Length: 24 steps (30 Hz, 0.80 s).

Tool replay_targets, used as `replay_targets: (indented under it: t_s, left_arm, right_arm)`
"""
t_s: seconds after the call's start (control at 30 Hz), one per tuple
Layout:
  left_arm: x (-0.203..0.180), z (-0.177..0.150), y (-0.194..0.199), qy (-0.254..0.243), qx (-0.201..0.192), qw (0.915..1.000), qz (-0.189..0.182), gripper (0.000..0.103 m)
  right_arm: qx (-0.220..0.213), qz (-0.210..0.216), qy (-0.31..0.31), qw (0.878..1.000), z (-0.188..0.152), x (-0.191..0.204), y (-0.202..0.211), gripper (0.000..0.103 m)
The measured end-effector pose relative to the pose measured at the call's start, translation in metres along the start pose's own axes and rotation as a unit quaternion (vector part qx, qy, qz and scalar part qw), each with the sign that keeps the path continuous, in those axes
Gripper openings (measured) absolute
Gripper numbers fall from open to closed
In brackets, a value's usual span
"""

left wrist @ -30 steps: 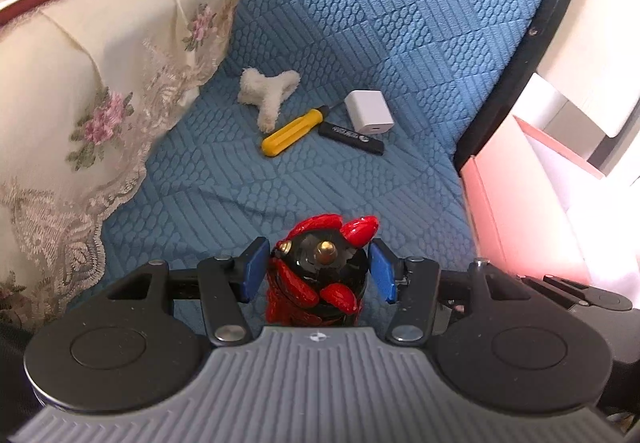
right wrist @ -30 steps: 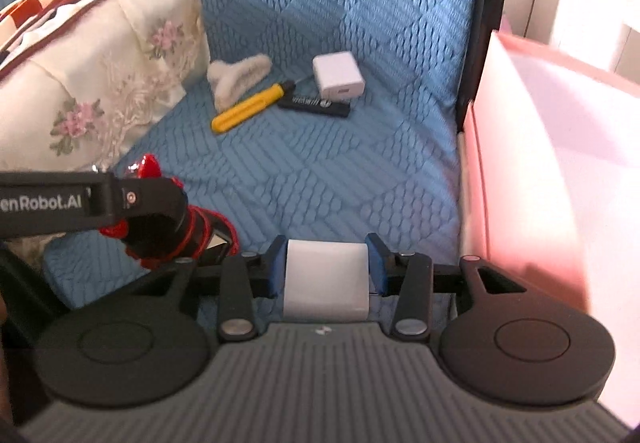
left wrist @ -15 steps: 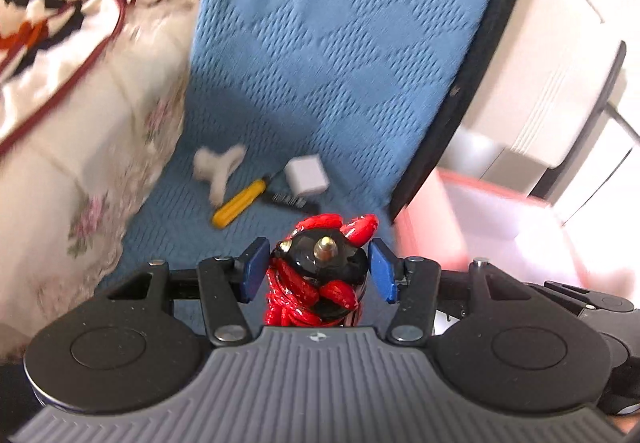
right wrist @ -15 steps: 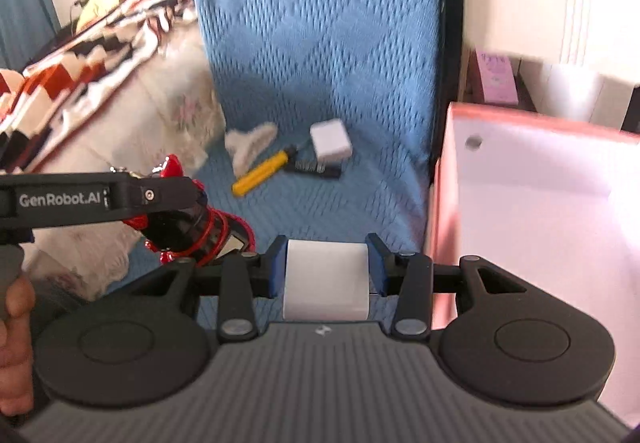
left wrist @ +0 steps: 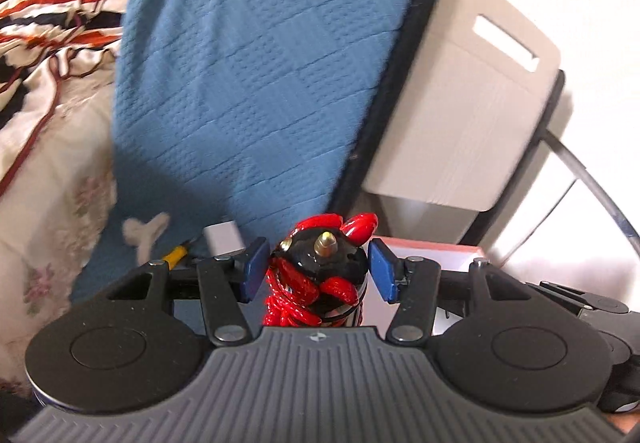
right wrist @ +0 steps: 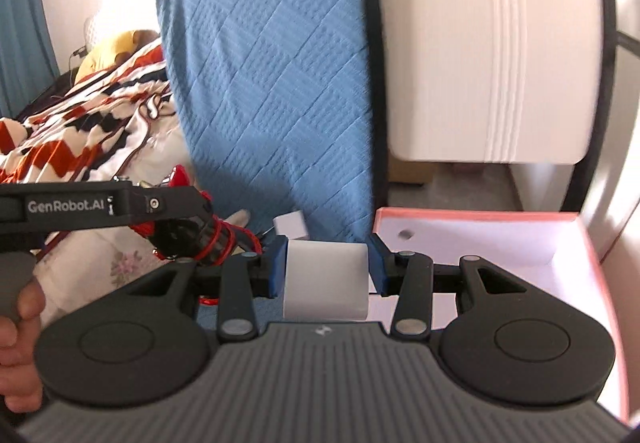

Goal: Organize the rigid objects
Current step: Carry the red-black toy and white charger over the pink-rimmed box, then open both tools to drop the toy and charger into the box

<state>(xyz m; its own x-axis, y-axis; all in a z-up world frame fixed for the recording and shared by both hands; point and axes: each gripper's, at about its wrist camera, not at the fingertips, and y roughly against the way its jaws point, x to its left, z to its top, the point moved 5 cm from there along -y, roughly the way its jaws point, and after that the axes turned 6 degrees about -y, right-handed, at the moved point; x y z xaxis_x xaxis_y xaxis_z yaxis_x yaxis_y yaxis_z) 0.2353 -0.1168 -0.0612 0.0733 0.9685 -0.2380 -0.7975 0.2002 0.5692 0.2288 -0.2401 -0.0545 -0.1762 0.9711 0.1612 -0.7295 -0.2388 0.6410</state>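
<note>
My left gripper (left wrist: 318, 269) is shut on a black and red mini tripod (left wrist: 320, 275), held up above the blue chair seat; it also shows in the right wrist view (right wrist: 192, 233). My right gripper (right wrist: 328, 271) is shut on a white block (right wrist: 325, 279), held near the left wall of the pink box (right wrist: 480, 215). On the seat behind lie a white charger cube (right wrist: 290, 225), a yellow-handled screwdriver (left wrist: 176, 252) and a white fluffy piece (left wrist: 144, 231).
The blue quilted chair back (left wrist: 256, 63) rises ahead. A bed with a floral cover (left wrist: 44, 203) and striped blanket lies to the left. A white appliance (right wrist: 492, 63) stands behind the pink box, whose corner shows in the left wrist view (left wrist: 432, 245).
Both grippers have lifted and tilted upward with their loads. The seat items have dropped low in view and the pink box has come nearer the right gripper.
</note>
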Motion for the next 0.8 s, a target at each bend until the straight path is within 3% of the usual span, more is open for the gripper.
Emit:
replay_targets:
  t_s: [0.13, 0.3, 0.53, 0.8]
  left_arm:
    - [-0.031, 0.005, -0.016, -0.005, 0.000, 0.9998, -0.020, 0.060]
    - [-0.066, -0.014, -0.054, -0.012, 0.038, 0.9982, -0.045, 0.060]
    - [-0.098, -0.060, -0.110, -0.026, 0.099, 0.9931, -0.057, 0.060]
    - [-0.116, -0.108, -0.152, -0.034, 0.155, 0.9858, -0.053, 0.060]
  right_arm:
    - [-0.009, -0.017, -0.001, 1.000, 0.005, -0.029, 0.009, 0.045]
    - [0.007, -0.032, -0.016, 0.999, -0.006, -0.072, 0.005, 0.045]
    - [0.060, -0.061, -0.049, 0.995, -0.055, -0.135, -0.018, 0.045]
    - [0.122, -0.071, -0.065, 0.988, -0.102, -0.172, -0.050, 0.043]
